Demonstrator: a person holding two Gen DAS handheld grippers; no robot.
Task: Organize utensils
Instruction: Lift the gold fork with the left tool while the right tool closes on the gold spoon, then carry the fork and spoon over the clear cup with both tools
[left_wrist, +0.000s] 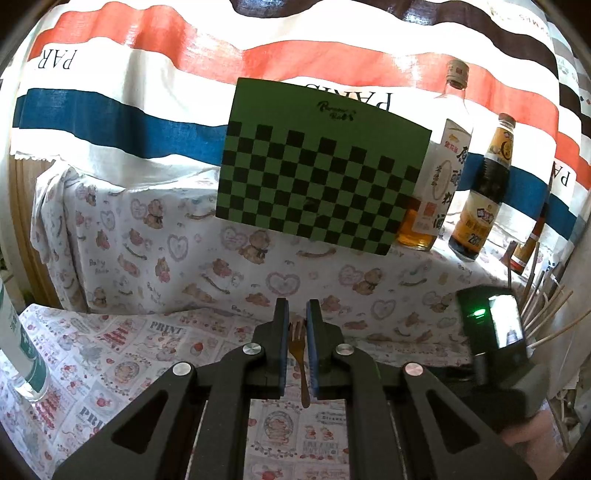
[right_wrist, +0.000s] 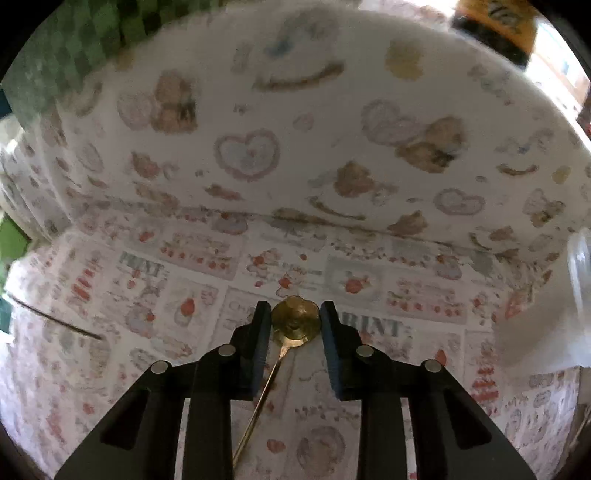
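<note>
Right wrist: right gripper (right_wrist: 295, 314) half-open, gold spoon (right_wrist: 295, 322) bowl between fingertips, pads apart.

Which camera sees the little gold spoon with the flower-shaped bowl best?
The right wrist view. The gold spoon lies on the printed cloth between the right gripper fingers, bowl and thin handle both showing. The left wrist view shows none of it, only a gold fork clamped in the left gripper.
</note>
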